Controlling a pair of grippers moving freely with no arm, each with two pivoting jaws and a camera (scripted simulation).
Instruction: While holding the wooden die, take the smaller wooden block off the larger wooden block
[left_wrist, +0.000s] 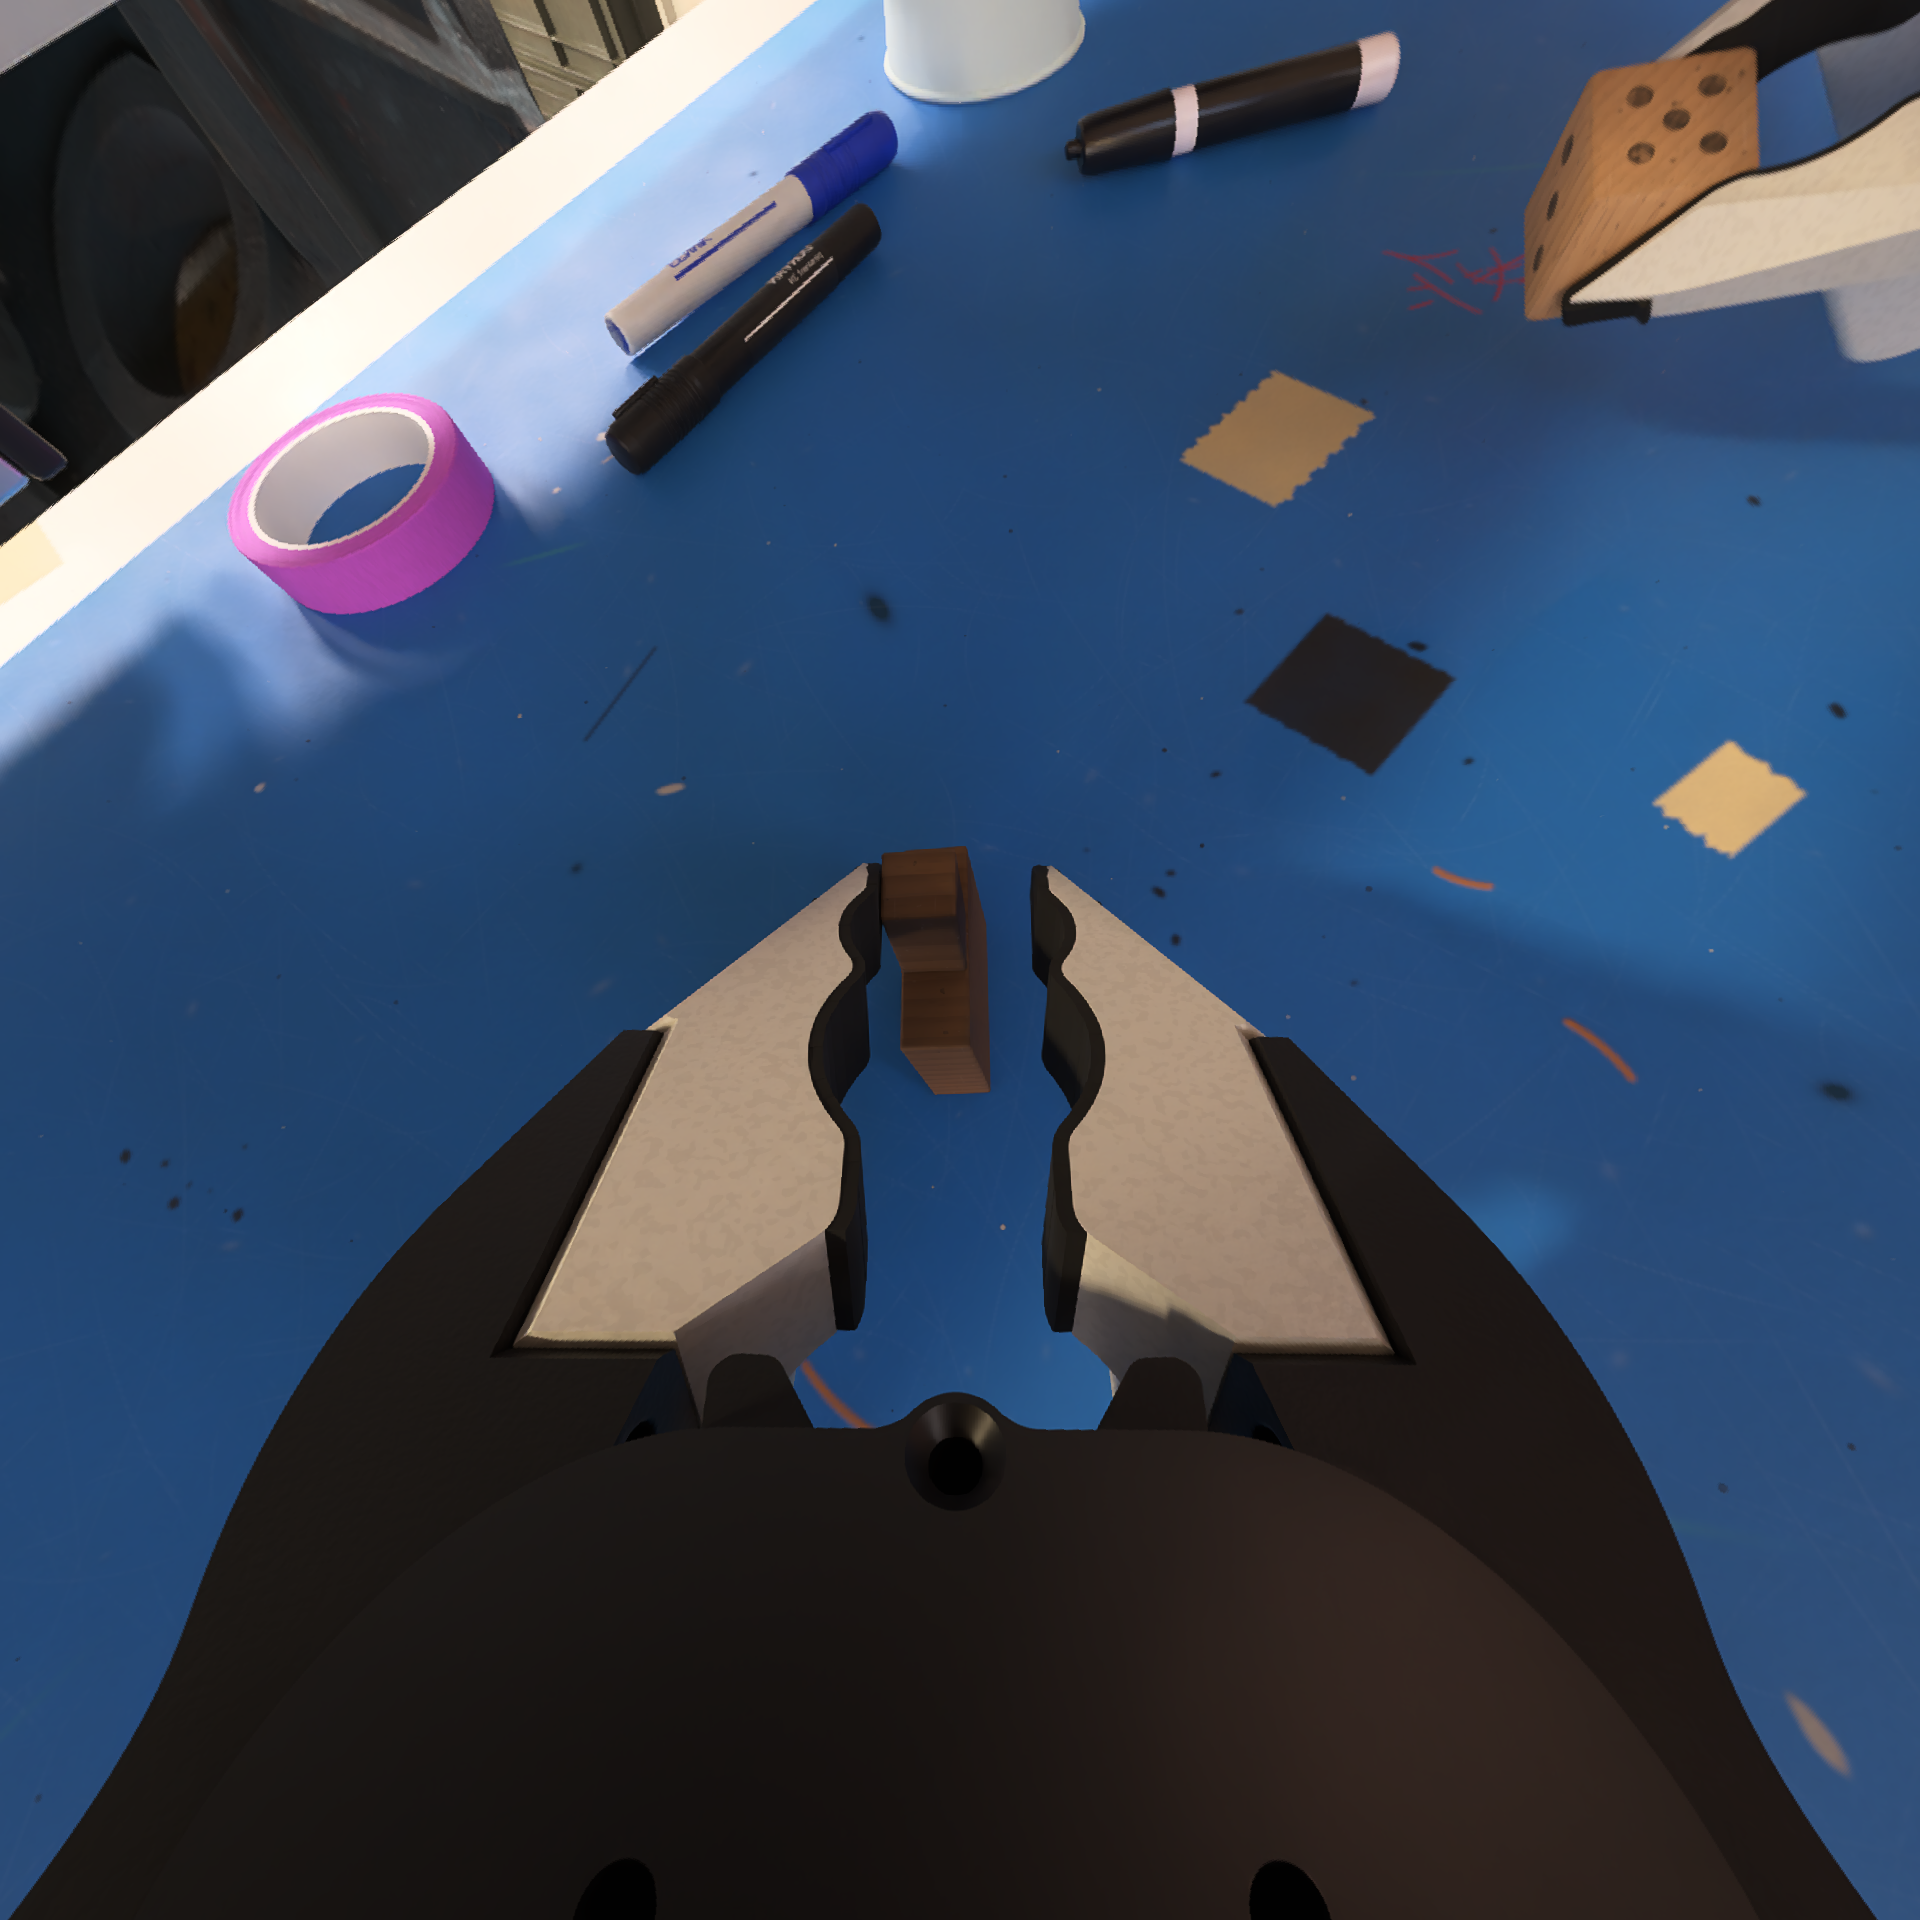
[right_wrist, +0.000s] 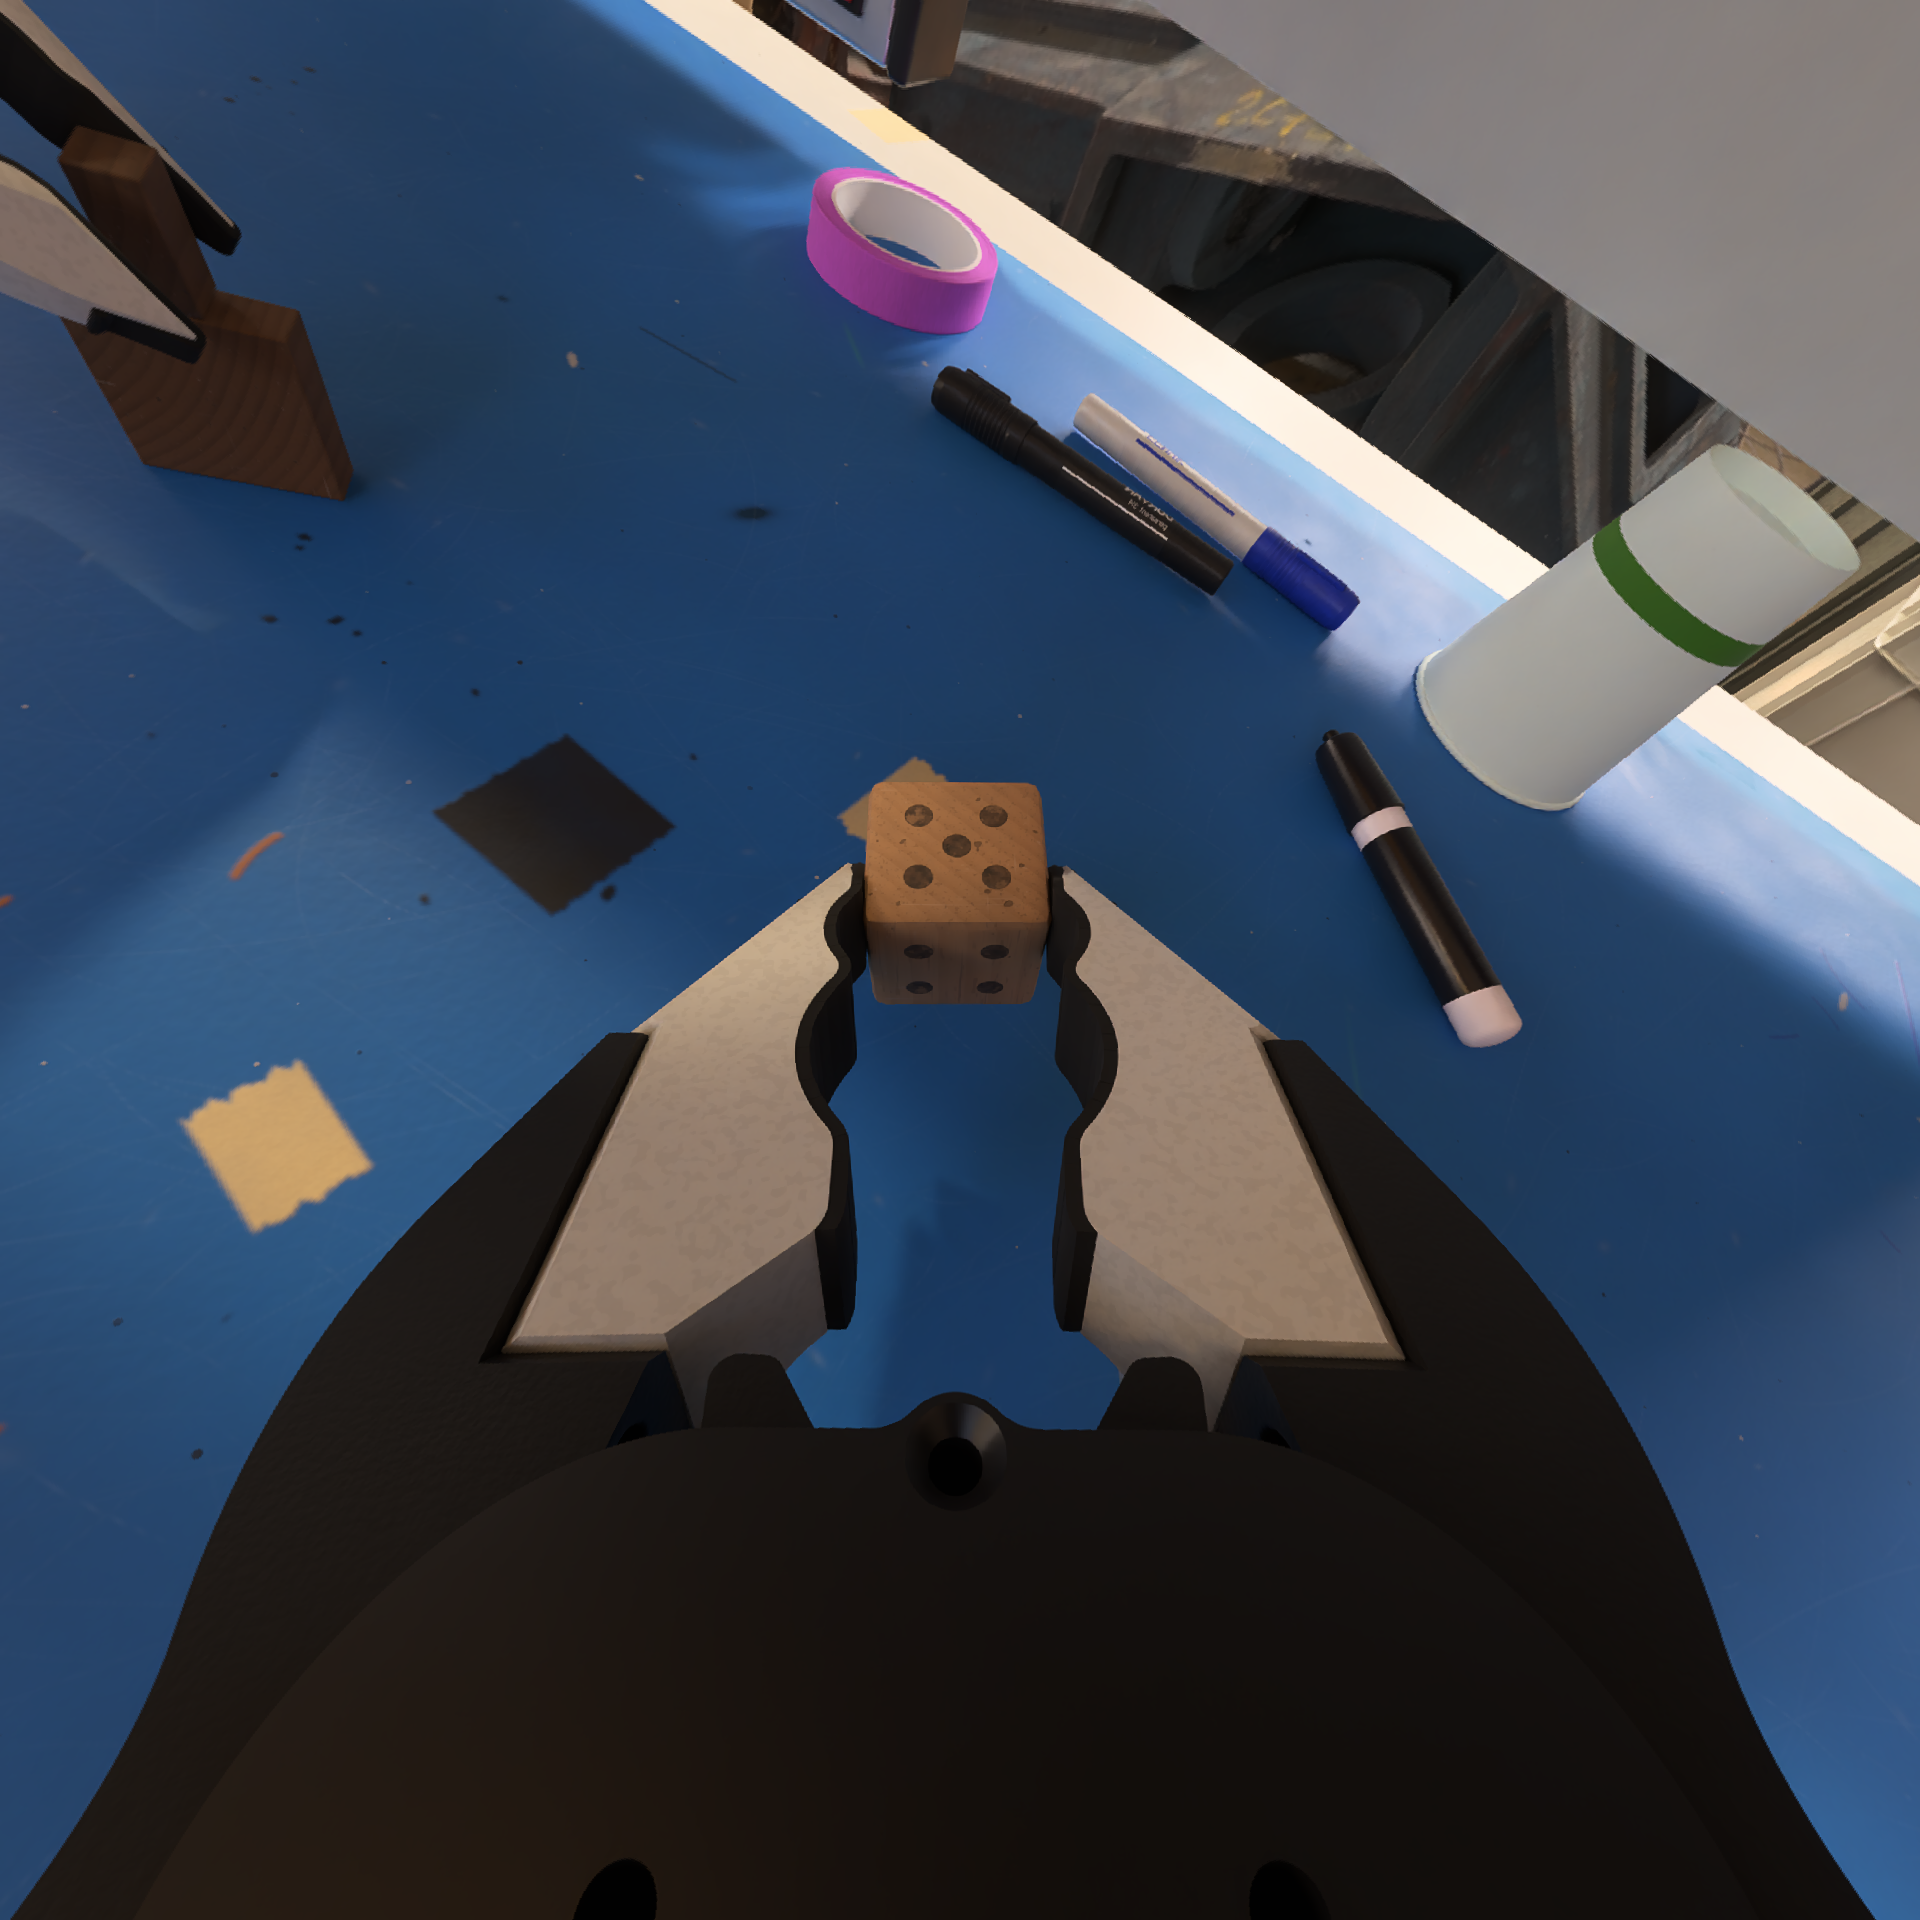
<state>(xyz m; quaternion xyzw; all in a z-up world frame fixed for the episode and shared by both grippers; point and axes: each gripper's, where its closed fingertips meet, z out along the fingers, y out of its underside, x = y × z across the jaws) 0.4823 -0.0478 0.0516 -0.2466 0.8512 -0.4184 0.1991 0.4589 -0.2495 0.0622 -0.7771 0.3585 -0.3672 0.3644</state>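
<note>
A dark smaller wooden block (right_wrist: 109, 192) stands upright on the larger wooden block (right_wrist: 234, 410) on the blue table; both show between my left fingers in the left wrist view (left_wrist: 935, 977). My left gripper (left_wrist: 954, 883) is open around the smaller block: its left finger touches it, and a gap shows at the right finger. It also shows in the right wrist view (right_wrist: 182, 281). My right gripper (right_wrist: 954, 904) is shut on the light wooden die (right_wrist: 954, 883) and holds it above the table. The die (left_wrist: 1621, 197) also shows at the upper right of the left wrist view.
A pink tape roll (left_wrist: 364, 499), a blue-capped marker (left_wrist: 748, 234) and two black markers (left_wrist: 743, 338) (left_wrist: 1236, 99) lie near the white table edge (right_wrist: 1195, 312). A pale cup with a green band (right_wrist: 1621, 634) stands there too. Tan and black patches (left_wrist: 1351, 691) mark the table.
</note>
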